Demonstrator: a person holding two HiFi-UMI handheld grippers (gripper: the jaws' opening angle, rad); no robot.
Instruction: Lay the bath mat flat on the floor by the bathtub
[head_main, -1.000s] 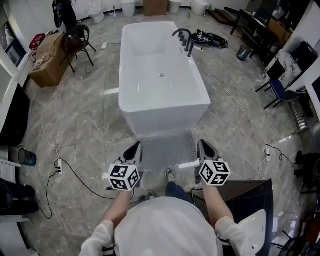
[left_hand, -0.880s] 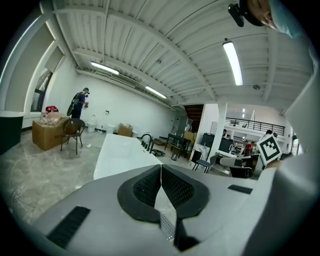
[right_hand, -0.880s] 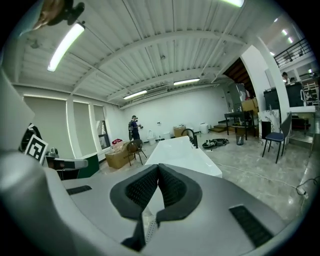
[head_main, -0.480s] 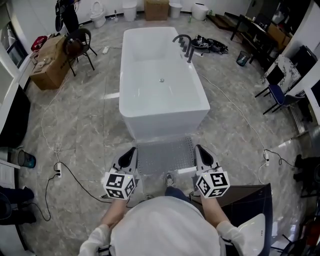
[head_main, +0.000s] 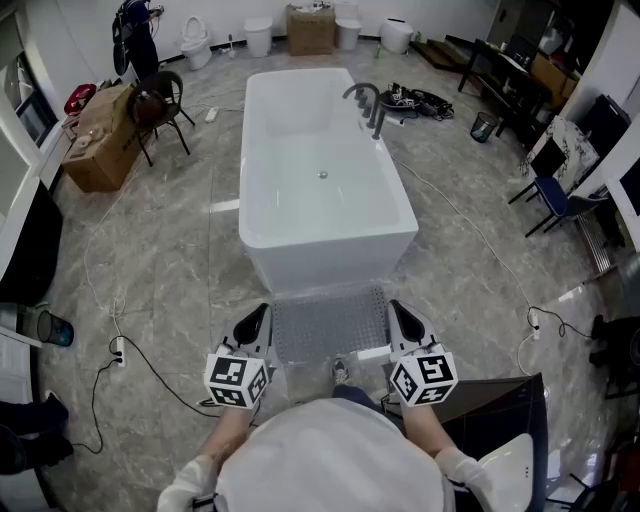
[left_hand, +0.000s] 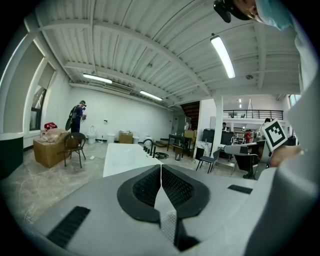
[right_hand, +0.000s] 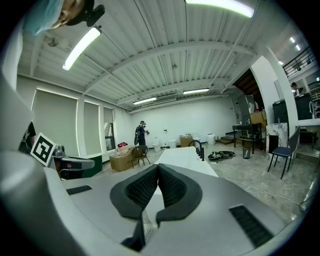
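Thin, perforated grey bath mat (head_main: 330, 320) before a glossy white bathtub (head_main: 320, 190)
The left hand-held gripper (head_main: 255, 322) and right hand-held gripper (head_main: 400, 318) each clamp one near corner of the rectangular sheet.

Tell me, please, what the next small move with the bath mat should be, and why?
Probably lower both grippers together toward the floor. The left gripper and right gripper are each shut on a side edge of the bath mat, which is held up, stretched between them, in front of the bathtub and not yet laid flat.
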